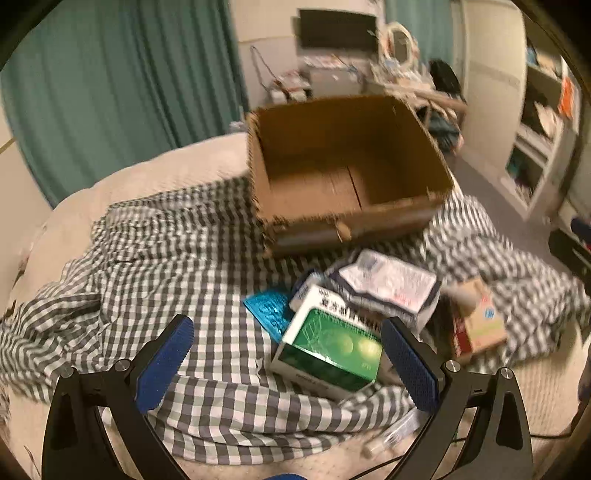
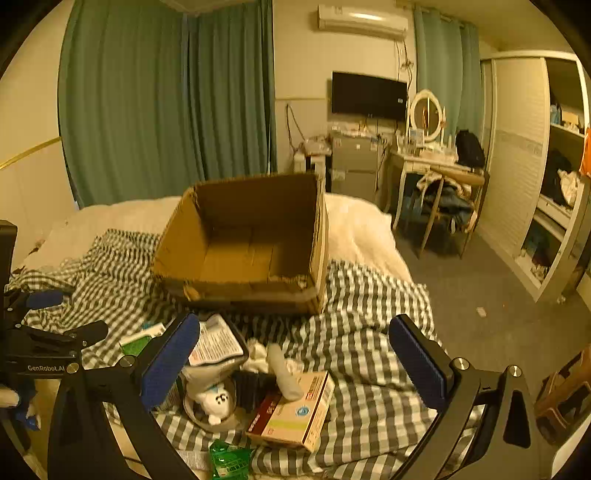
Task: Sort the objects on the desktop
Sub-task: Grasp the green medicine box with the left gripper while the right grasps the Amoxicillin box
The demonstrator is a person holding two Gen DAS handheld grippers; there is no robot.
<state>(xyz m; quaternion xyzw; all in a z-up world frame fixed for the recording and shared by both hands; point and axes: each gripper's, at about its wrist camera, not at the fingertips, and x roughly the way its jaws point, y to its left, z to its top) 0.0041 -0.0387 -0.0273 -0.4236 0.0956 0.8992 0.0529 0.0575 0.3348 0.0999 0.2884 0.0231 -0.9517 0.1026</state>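
Checkered cloth [image 1: 207, 258] (rumpled), brown cardboard box [image 1: 343, 162], glossy green box [image 1: 328, 350]

A bedroom is shown under warm, dim light. Teal curtains [image 2: 166, 99] are hung along the far wall, and an air conditioner [image 2: 364, 20] is mounted high beside them. A dark television [image 2: 367, 96] is fixed above a grey cabinet [image 2: 352, 164]. A dressing table [image 2: 430, 162] with an oval mirror [image 2: 425, 114] is placed beside open wardrobe shelves [image 2: 557, 177]. The floor [image 2: 476, 295] is covered in grey carpet.

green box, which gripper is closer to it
Left. The left gripper hangs open right at the green box; the right gripper hangs open over the tan box, farther away.
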